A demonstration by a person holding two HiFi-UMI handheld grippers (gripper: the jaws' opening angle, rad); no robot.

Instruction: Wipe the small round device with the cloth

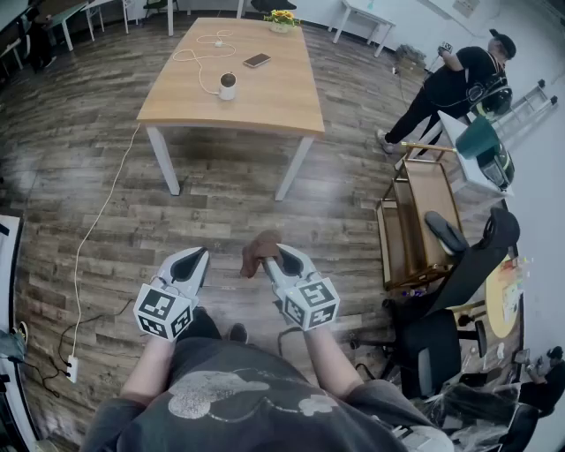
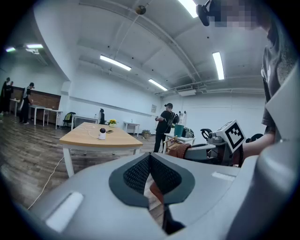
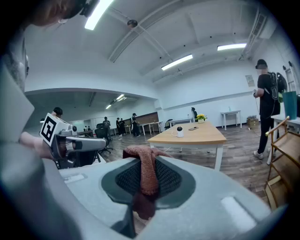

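Note:
The small round device is white with a dark top and stands on a light wooden table far ahead; it also shows as the device and the device in both gripper views. My right gripper is shut on a reddish-brown cloth, and the cloth hangs between its dark pads. My left gripper is shut with nothing in it, its pads pressed together. Both grippers are held low in front of my body, well short of the table.
A white cable and a phone lie on the table, with yellow flowers at its far end. A wooden cart and black office chairs stand to the right. A person stands at the far right. A cord runs over the wood floor.

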